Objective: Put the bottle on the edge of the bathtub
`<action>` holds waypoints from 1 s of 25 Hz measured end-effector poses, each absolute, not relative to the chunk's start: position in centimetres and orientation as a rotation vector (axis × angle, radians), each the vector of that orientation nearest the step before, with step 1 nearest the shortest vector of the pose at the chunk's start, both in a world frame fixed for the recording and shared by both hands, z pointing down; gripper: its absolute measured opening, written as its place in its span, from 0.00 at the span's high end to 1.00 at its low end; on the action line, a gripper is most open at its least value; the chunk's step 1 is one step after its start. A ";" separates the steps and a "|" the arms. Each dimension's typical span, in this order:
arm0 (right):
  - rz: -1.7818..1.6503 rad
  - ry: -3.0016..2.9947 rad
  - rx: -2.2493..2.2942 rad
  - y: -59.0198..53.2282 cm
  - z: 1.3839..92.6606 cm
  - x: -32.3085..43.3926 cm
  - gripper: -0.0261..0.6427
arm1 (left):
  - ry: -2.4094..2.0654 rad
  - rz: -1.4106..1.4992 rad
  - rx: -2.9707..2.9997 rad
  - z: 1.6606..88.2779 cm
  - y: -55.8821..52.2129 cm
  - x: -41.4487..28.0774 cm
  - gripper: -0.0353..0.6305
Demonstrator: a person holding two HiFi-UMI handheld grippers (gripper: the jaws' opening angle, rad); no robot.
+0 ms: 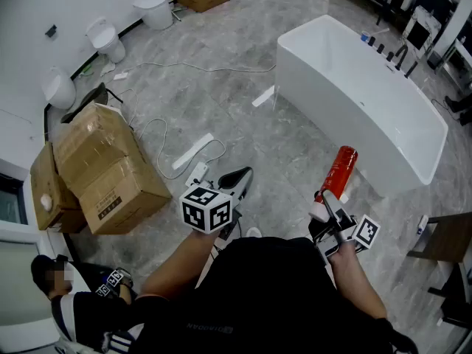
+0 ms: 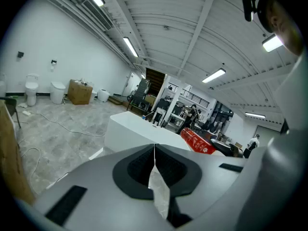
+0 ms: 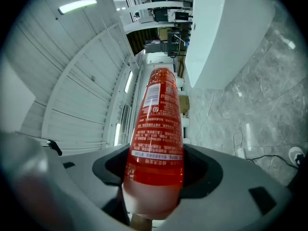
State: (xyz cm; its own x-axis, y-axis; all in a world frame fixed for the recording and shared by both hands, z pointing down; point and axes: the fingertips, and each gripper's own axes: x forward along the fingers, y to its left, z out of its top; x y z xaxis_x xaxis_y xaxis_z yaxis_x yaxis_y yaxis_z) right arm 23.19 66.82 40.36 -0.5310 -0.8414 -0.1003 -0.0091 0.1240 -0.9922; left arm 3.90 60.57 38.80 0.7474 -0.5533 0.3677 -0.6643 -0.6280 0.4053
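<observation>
Cardboard boxes [image 1: 110, 175] sit at far left on the grey stone floor [image 1: 221, 102], no part in the task. Left tool [image 1: 237, 177] is held low in front of the person, jaws together with nothing between them, idle. Next over, the red bottle [image 1: 341, 169] is off the floor and clamped in the right tool [image 1: 328, 214]. The right gripper view shows the jaws spread wide and pressing on the pale lower end of the bottle, near the cap, with the labelled red body sticking out ahead toward the tub. Pick-up looks done. White bathtub [image 1: 332, 124] stands to the right and ahead, and the bottle is over the floor short of its near wall, not touching it. Nothing rests on the near rim of the tub; small dark fittings show at the far end. Left to do, as I judge it: bring the bottle over the rim, stand it on the flat edge, then spread the jaws and back off. Roughly midway through.
</observation>
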 end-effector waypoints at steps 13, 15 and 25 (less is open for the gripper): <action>-1.507 1.720 -0.839 67.7 40.5 21.0 0.49 | -0.928 0.250 2.411 39.1 61.8 1.5 0.92; -1.504 1.735 -0.847 67.9 40.4 20.8 0.49 | -0.926 0.243 2.410 38.9 62.1 1.4 0.92; -1.481 1.818 -0.926 68.0 40.2 20.4 0.49 | -0.885 0.251 2.417 39.2 62.4 2.1 0.92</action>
